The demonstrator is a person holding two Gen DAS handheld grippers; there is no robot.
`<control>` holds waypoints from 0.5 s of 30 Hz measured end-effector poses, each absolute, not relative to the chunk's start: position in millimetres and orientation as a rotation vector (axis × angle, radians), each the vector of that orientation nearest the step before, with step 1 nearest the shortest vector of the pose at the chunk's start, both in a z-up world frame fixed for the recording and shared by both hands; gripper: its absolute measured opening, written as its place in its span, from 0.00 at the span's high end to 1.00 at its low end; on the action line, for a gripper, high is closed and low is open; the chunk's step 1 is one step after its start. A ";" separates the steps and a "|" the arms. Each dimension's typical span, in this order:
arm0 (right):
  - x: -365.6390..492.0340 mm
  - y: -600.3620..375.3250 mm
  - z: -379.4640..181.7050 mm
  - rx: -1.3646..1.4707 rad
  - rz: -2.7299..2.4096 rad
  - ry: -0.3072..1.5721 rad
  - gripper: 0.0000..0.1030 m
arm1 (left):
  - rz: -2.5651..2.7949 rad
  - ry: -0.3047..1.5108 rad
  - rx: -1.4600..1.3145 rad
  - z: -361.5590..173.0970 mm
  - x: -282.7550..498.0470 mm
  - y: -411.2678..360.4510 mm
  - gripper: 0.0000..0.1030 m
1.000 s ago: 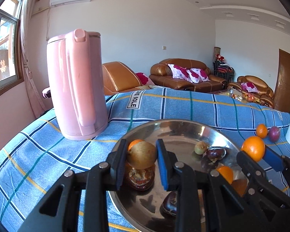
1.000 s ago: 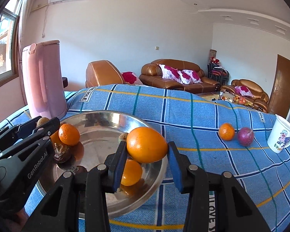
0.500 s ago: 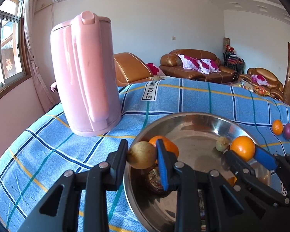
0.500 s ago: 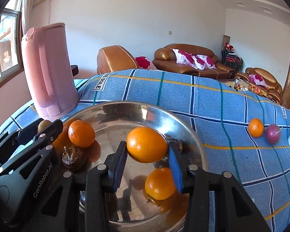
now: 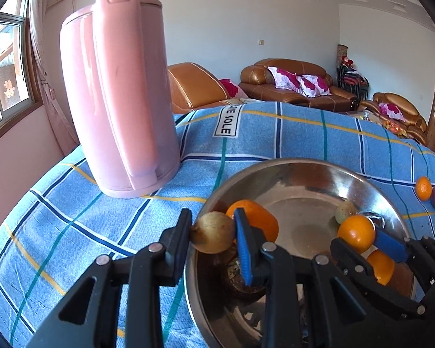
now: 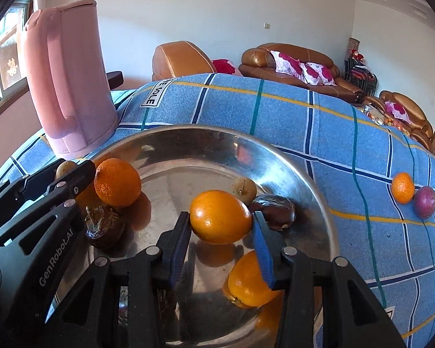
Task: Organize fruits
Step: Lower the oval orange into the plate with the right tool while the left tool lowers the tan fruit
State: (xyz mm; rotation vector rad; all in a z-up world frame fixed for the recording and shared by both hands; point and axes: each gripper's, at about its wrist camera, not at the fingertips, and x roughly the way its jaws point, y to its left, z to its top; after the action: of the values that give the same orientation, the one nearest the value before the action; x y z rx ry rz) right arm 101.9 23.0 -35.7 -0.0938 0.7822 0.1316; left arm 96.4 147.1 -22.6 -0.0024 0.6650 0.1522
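Left gripper [image 5: 213, 233]: fingers closed onto a small tan-brown round fruit [image 5: 213, 236], pinched between the black left pad and the blue right pad. The fruit hangs over the left rim of the steel bowl [image 5: 275, 165]; whether it touches the rim cannot be told

Right gripper [image 6: 221, 226]: fingers clamped on an orange [image 6: 221, 217], glossy, slightly oval, held over the middle of the bowl [image 6: 298, 168] with its shadow on the bowl floor beneath

Inside the bowl, right wrist view:
- second orange [image 6: 117, 182] at the left side, just beside the left gripper's finger [image 6: 72, 179]
- dark wrinkled fruit [image 6: 103, 226] just in front of that orange, touching it or nearly so
- third orange [image 6: 246, 282] near the front, partly behind the blue pad of the right gripper
- pale yellowish fruit [image 6: 243, 188] and dark purple-brown fruit [image 6: 274, 211] side by side, just behind the held orange

Outside the bowl, to its right on the blue checked cloth [image 6: 304, 121]: a small orange [image 6: 402, 188] touching a purple round fruit [image 6: 425, 202], both well apart from the bowl

Left of the bowl: tall pink kettle [image 5: 116, 92], upright, handle facing the camera, near the rim but not touching

Behind the cloth: brown leather sofas [image 5: 293, 84] with red-flowered cushions, a window at far left

The right gripper [image 5: 371, 237] shows in the left wrist view over the bowl's right half with its orange [image 5: 356, 233]
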 end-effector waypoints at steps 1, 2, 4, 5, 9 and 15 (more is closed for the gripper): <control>101.2 24.2 -36.1 -0.104 0.133 0.784 0.56 | 0.155 0.665 0.008 -22.6 97.9 145.7 0.70; 101.0 27.3 -36.5 -0.120 0.141 0.785 0.56 | 0.154 0.662 0.020 -22.8 98.4 144.3 0.70; 99.4 35.9 -37.3 -0.166 0.159 0.787 0.56 | 0.145 0.655 0.045 -22.4 98.9 139.0 0.70; 97.9 39.3 -37.5 -0.186 0.161 0.785 0.56 | 0.141 0.653 0.054 -22.4 98.6 137.1 0.70; 95.2 37.4 -36.1 -0.187 0.155 0.779 0.55 | 0.141 0.651 0.045 -22.4 97.9 138.2 0.68; 88.6 26.5 -29.3 -0.128 0.145 0.731 0.27 | 0.145 0.591 0.023 -15.9 89.0 139.1 0.18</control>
State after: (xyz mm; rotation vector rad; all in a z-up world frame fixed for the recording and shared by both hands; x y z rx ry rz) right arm 88.6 26.5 -29.3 -0.1278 0.7307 0.1454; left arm 89.0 139.1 -15.9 0.0228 0.5914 0.1448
